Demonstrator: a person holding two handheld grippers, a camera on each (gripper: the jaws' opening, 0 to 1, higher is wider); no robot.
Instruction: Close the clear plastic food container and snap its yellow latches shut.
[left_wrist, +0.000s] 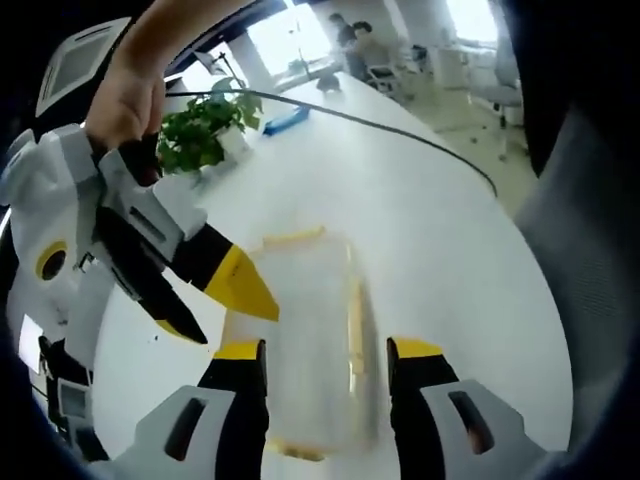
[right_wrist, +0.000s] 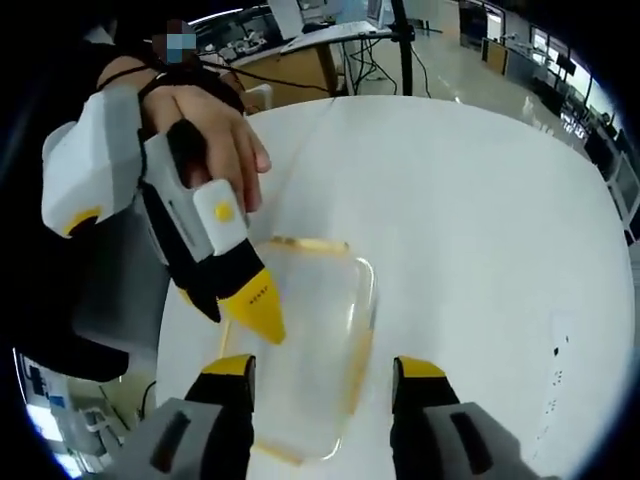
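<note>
Left gripper view: a clear plastic food container (left_wrist: 310, 340) with yellow latches (left_wrist: 292, 238) along its edges lies flat on a round white bench (left_wrist: 430, 230). The left hand-held gripper (left_wrist: 325, 352) has its two yellow-tipped jaws spread wide, one on each side of the container's near end, just above it. The right hand-held gripper (left_wrist: 225, 300), held by a person's hand (left_wrist: 125, 100), reaches in beside the container's long edge; its jaws also stand apart, tips close to the container's rim. Beyond the container, a potted green plant (left_wrist: 205, 130) stands on the bench, with a dark cable (left_wrist: 400, 135) curving across the surface behind it.

In the right gripper view, the container (right_wrist: 305, 350) lies between the spread jaws of the right hand-held gripper (right_wrist: 325, 368), and the left hand-held gripper (right_wrist: 250, 305) points at the container's edge, gripped by a hand (right_wrist: 205, 130).
</note>
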